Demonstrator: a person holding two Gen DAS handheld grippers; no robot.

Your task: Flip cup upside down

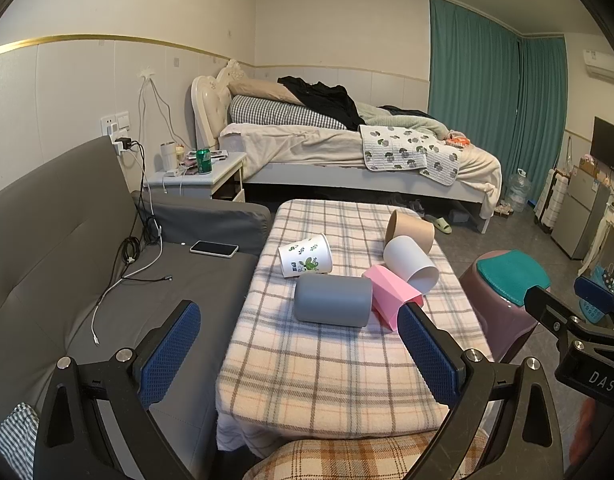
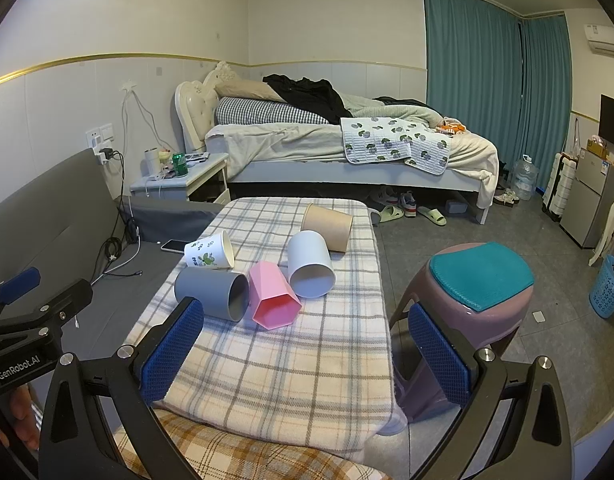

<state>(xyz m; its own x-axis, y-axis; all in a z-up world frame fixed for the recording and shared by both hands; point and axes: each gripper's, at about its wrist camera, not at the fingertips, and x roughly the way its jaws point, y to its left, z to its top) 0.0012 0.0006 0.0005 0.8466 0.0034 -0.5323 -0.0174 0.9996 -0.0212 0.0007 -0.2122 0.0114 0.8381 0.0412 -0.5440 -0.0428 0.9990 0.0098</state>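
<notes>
Both grippers spread wide, holding nothing, hovering short of the near end of the table. Left gripper (image 1: pixel 299 348) blue pads (image 1: pixel 171 354) well apart; right gripper (image 2: pixel 307 354) same, pads (image 2: pixel 173 350) well apart

Five cups, all lying on their sides on the plaid tablecloth (image 2: pixel 291 368), clustered mid-table:
- grey cup (image 2: pixel 213 290) nearest the left side, mouth facing right, toward the pink one
- pink faceted cup (image 2: pixel 273 300) just beside the grey, mouth toward the cameras; looks like it touches the grey at the rim
- white cup (image 2: pixel 309 264) behind/right of the pink, mouth toward the cameras, touching or nearly touching the pink, can't tell which
- white paper cup with green leaf print (image 2: pixel 209 250) behind the grey, mouth facing right
- tan paper cup (image 2: pixel 329 226) farthest back, base pointing away, lying against the back of the white cup

Same layout in the left wrist view: grey cup (image 1: pixel 333 300), pink (image 1: pixel 391 294), white (image 1: pixel 411 262), leaf-print (image 1: pixel 305 256), tan (image 1: pixel 411 230)

None of the cups is upside down or upright

Surroundings: grey sofa (image 1: pixel 67 240) left of the table with a phone (image 1: pixel 214 249) and cables on the seat; purple plastic stool (image 2: pixel 467 320) with a teal cushion (image 2: pixel 481 274) right of the table; unmade bed (image 2: pixel 347 148) behind, nightstand (image 2: pixel 179 184) with a green can (image 2: pixel 180 165); teal curtains (image 2: pixel 475 80) at far right
</notes>
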